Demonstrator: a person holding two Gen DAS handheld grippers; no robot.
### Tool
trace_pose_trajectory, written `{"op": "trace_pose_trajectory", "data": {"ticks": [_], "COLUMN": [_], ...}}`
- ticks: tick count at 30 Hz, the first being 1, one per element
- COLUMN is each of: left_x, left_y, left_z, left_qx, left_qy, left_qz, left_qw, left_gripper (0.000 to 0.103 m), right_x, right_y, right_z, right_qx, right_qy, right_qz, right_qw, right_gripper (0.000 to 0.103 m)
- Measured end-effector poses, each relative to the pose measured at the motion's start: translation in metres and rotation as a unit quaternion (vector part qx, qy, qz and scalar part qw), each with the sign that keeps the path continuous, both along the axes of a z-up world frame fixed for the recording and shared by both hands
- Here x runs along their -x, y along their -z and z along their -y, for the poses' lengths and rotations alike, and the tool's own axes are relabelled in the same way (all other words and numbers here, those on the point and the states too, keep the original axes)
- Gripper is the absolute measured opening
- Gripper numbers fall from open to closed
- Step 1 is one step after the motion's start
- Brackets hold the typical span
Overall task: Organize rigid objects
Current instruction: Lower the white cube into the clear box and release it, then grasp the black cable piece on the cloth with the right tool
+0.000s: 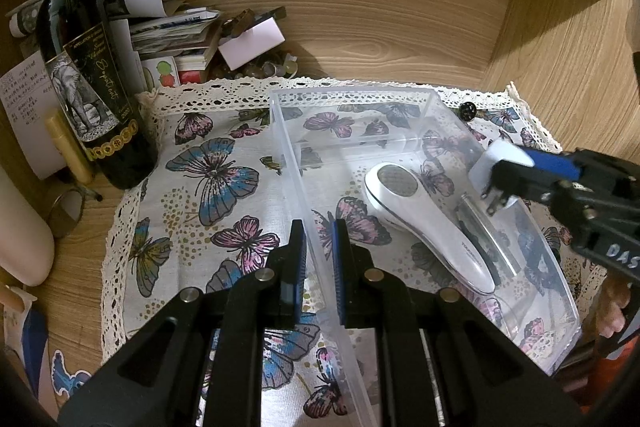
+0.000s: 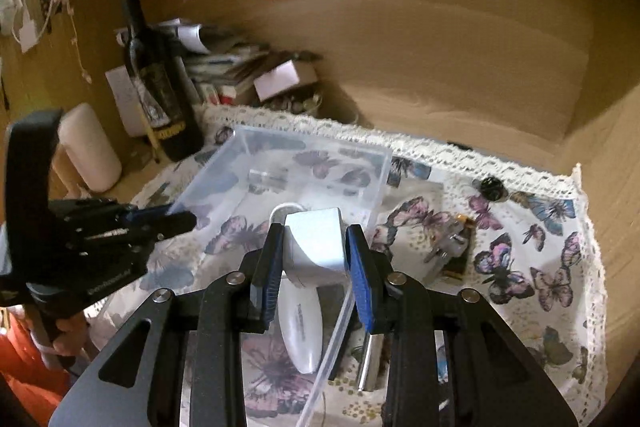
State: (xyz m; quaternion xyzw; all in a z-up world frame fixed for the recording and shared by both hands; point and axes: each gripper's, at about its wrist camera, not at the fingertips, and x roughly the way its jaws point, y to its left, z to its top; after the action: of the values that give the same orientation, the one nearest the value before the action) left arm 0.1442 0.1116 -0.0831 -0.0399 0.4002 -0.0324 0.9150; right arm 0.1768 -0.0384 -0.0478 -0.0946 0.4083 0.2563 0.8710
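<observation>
Here, from the left wrist, the left claw [image 1: 319,259] is clamped on the near left wall of a clear plastic bin [image 1: 288,131] that sits on a butterfly-print cloth [image 1: 200,187] spread over the wooden bench [image 1: 80,267]. Inside the bin lies a white lint shaver [image 1: 424,223], head toward the back. Over the bin's right rim the right claw [image 1: 500,183] grips a white plug adapter [image 1: 496,159], prongs pointing down. A dark wine bottle [image 1: 88,79] stands left of the cloth.

From the right wrist — a blurred picture — the same adapter [image 2: 316,243] sits pinched between the blue pads [image 2: 362,279], above the shaver [image 2: 300,323] and the bin's edge [image 2: 344,311]. On the cloth [image 2: 540,247] to the right rest a small dark round thing [image 2: 491,187] and another small item I cannot make out.
</observation>
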Motion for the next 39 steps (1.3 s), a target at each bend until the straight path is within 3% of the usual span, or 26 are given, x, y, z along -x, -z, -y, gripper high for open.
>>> {"op": "trace_pose_trajectory", "data": {"ticks": [10,21,30,39], "left_x": [0.000,0.000,0.001,0.003], "left_y": [0.000,0.000,-0.001,0.000], "left_z": [0.000,0.000,0.001,0.000], "left_qx": [0.000,0.001,-0.002,-0.006], "left_qy": [0.000,0.000,0.000,0.000], "left_qz": [0.000,-0.001,0.000,0.000], "left_qw": [1.0000,1.0000,1.0000,1.0000], "left_gripper": [0.012,0.012,0.012,0.012], "right_x": [-0.008,0.002,0.018,0.037], "right_y": [0.013,-0.007,-0.030,-0.003], "right_z": [-0.006,0.011,0.074,0.113], "right_qx": [0.020,0.012,0.031,0.049], "right_qy": [-0.001,0.020,0.107,0.168], "right_qz": [-0.022,0.003,0.045,-0.002], "right_qw": [1.000,1.000,0.993,0.985], "right_gripper": [0.029,0.035,0.051,0.054]}}
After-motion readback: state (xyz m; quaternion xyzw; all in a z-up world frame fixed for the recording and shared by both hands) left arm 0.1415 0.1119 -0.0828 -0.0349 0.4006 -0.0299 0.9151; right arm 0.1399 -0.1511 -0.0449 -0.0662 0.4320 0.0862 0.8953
